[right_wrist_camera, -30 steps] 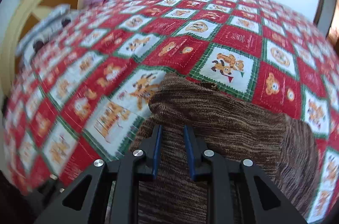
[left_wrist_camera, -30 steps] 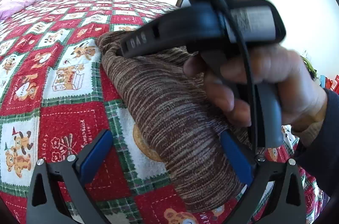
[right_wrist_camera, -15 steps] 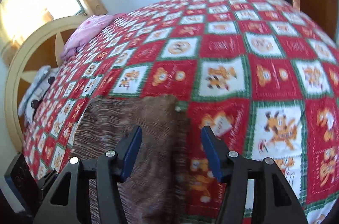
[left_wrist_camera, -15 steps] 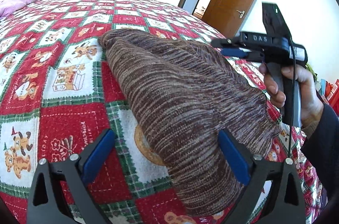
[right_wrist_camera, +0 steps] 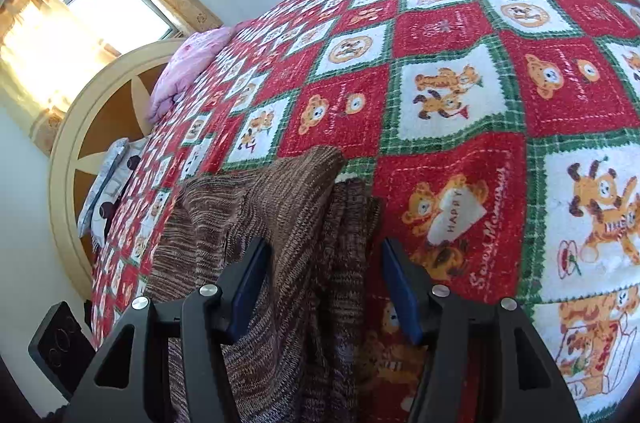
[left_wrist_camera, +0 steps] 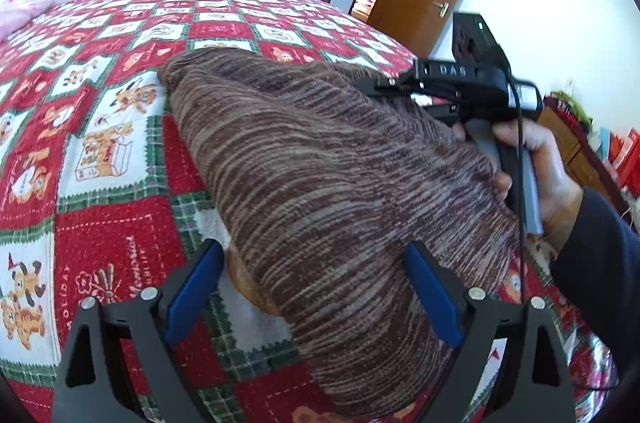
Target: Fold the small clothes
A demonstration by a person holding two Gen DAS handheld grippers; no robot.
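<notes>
Brown knit garment point(left_wrist_camera: 320, 183) lies on the bed point(left_wrist_camera: 100, 103); much bare quilt beyond its edges. Left tongs point(left_wrist_camera: 312, 287), closing, straddle it untouched. Right tongs point(right_wrist_camera: 324, 287) gape, holding nothing.

"DAS" on right gripper point(left_wrist_camera: 384, 87); "HAPPY", "Sweet Memories" on bedspread point(right_wrist_camera: 452, 159).

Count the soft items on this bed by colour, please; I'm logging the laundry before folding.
Brown striped knitted garment: 1
Pink pillow: 1
Grey-and-white patterned pillow: 1
Red, white and green bear-print quilt: 1
Total: 4
</notes>
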